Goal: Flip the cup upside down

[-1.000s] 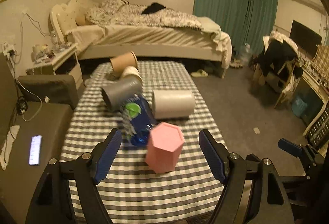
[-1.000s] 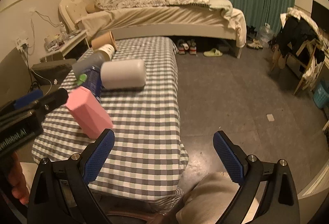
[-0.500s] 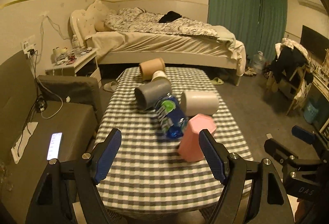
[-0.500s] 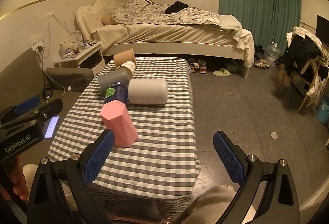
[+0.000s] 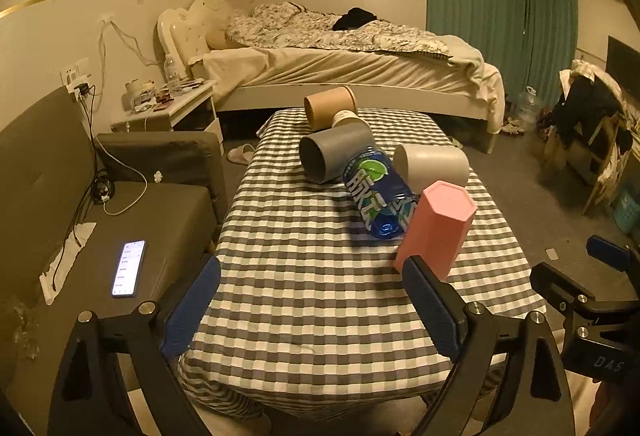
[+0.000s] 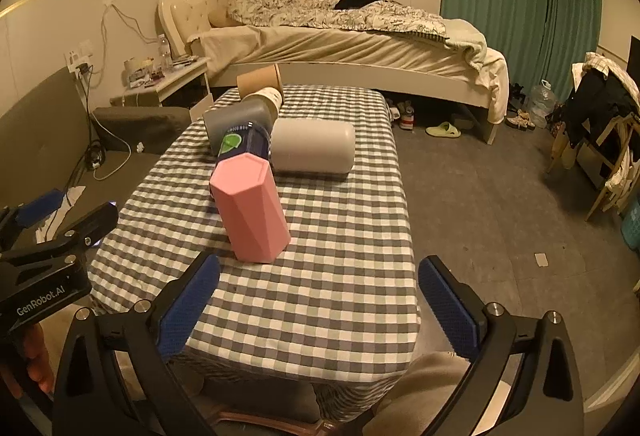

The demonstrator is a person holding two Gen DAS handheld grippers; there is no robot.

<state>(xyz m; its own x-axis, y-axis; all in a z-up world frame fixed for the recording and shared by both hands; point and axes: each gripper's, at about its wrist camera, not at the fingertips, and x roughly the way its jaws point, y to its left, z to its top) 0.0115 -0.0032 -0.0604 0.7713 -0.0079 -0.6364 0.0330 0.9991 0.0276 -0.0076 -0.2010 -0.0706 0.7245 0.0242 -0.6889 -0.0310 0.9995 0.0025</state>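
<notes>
pink cup [image 6: 251, 210]: closed end up on checked table [image 6: 340, 292] | left tool [image 5: 314, 300]: wide, holding nothing | right tool [image 6: 318, 304]: wide, holding nothing

The left hand-held gripper [image 5: 312, 300] is held level, jaws wide apart and empty. The right hand-held gripper [image 6: 320, 300] likewise gapes, empty.
</notes>
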